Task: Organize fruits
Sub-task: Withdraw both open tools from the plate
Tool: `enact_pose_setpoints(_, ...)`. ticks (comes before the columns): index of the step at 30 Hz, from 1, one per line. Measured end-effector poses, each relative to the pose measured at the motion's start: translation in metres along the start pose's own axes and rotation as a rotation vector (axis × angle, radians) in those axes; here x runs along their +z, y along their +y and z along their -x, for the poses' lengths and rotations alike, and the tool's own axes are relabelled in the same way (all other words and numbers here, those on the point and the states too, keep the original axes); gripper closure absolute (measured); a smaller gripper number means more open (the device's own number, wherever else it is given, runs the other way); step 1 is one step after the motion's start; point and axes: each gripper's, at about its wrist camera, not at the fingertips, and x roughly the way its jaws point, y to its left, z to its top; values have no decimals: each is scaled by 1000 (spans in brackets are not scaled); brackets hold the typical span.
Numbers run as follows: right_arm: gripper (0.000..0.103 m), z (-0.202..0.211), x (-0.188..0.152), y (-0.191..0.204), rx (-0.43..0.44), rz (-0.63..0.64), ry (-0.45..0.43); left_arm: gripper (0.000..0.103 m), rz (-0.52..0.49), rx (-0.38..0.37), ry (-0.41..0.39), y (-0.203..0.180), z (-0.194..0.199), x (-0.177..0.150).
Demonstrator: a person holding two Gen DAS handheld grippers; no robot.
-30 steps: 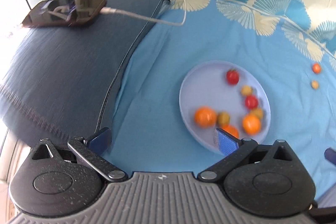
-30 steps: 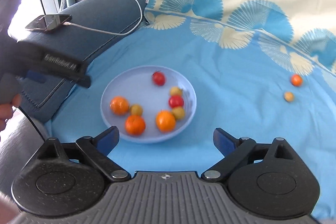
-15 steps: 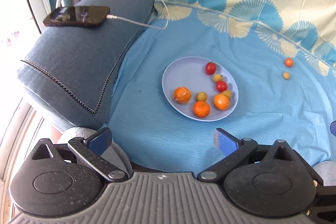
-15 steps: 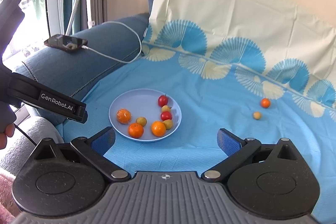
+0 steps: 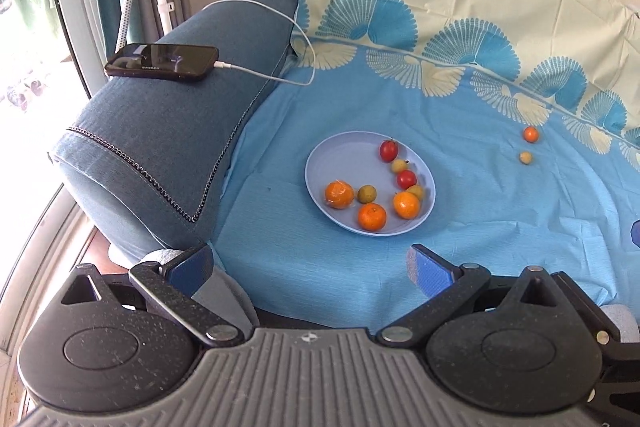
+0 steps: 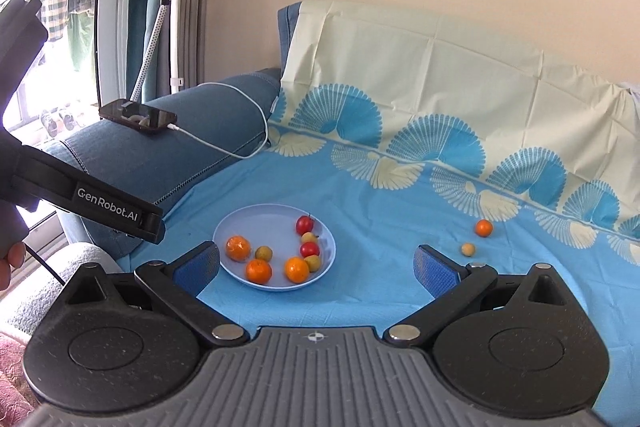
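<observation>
Your left tongs (image 5: pixel 310 265) stand spread wide with nothing between the blue pads, held above the near edge of the blue sheet (image 5: pixel 500 187) that covers the sofa seat. The plate (image 5: pixel 332 163) lies ahead of them on the sheet, well apart from the pads and slightly right of their midline. It holds three oranges (image 5: pixel 372 216), two red tomatoes (image 5: pixel 389 150) and three small yellowish fruits (image 5: pixel 366 193).

Your right tongs (image 6: pixel 316 265) are likewise spread wide and empty. In the right wrist view the plate (image 6: pixel 256 219) sits ahead of the gap, nearer the left pad, not touching either. Two loose fruits remain on the sheet, well to the right of the plate: a small orange one (image 6: pixel 484 227) and, just in front of it, a small yellow one (image 6: pixel 467 249), which lies just beyond the right pad.

A phone (image 5: pixel 162 62) with a white cable (image 5: pixel 280 19) rests on the sofa arm (image 5: pixel 160 131) to the left. The body of your left tool (image 6: pixel 108 207) crosses the left side of the right wrist view.
</observation>
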Motion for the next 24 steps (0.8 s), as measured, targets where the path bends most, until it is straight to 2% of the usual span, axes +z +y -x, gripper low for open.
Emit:
enact_pose_setpoints(13,1,20,0,2,-20,5,-53,0,-13,-15,-39,-3,19,-3)
enact_pose_setpoints(24,1,21,0,0,-35,11,-57,0,-10,-24,-32,-4,17,1)
